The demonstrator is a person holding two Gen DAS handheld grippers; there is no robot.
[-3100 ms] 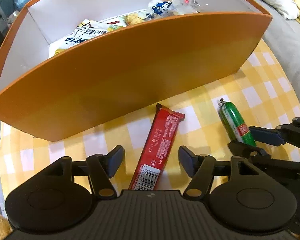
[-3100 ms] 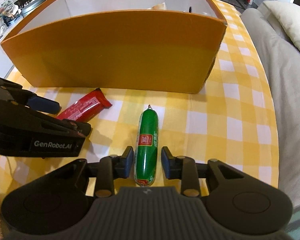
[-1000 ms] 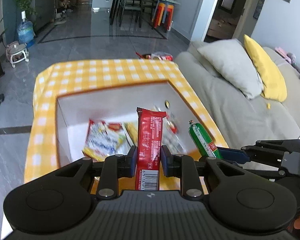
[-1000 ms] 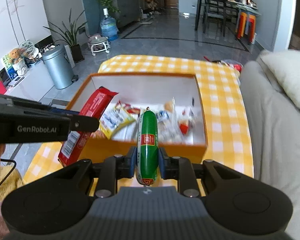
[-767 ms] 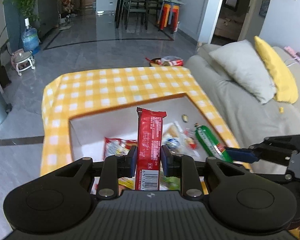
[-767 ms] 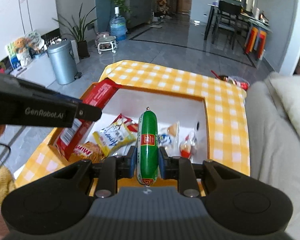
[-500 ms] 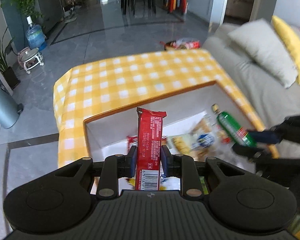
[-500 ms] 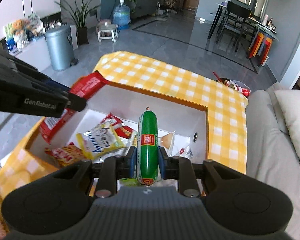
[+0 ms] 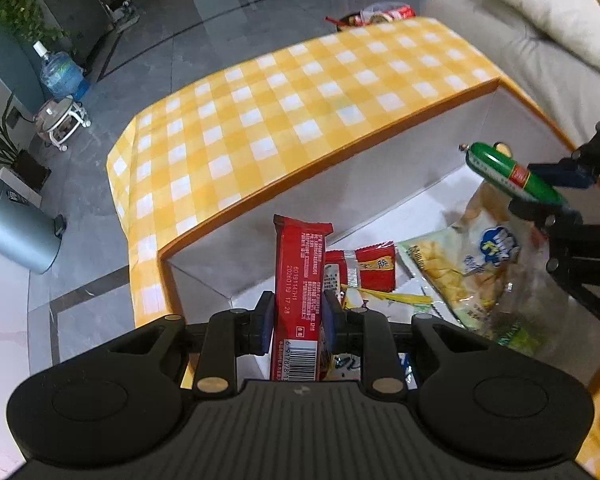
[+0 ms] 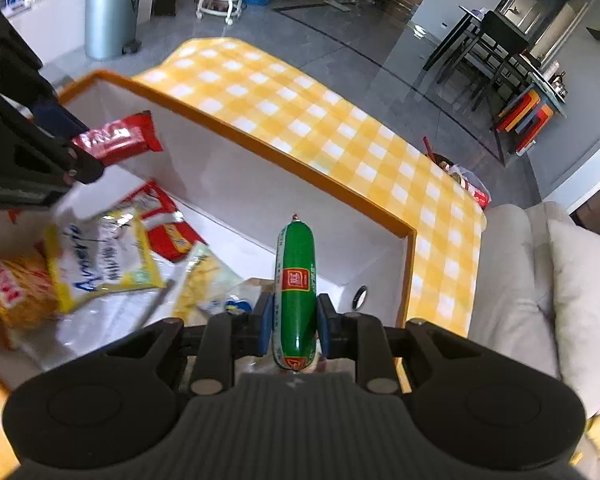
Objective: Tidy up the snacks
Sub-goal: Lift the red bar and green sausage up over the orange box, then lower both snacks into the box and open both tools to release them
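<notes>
Over the orange box [image 9: 340, 160] of snack bags [image 10: 104, 256], left fingers [image 9: 296, 316] grasp a red bar [image 9: 300, 280]. Right fingers [image 10: 294, 316] grasp a green sausage [image 10: 296, 292]. Checked yellow cloth [image 9: 260, 120] covers the desk by a grey sofa [image 10: 512, 280]

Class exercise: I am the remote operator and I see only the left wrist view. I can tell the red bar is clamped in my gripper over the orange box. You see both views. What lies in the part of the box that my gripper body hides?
Observer: In the right wrist view, a white and yellow snack bag lies flat on the box floor, below the left gripper.
Operator: Anything beside it?
Observer: Yes, an orange-yellow packet lies next to it, toward the near left corner of the orange box.
Operator: Is the green sausage gripped firmly?
Observer: The right gripper is shut on the green sausage, holding it near its lower half, with the tip pointing toward the far wall.
</notes>
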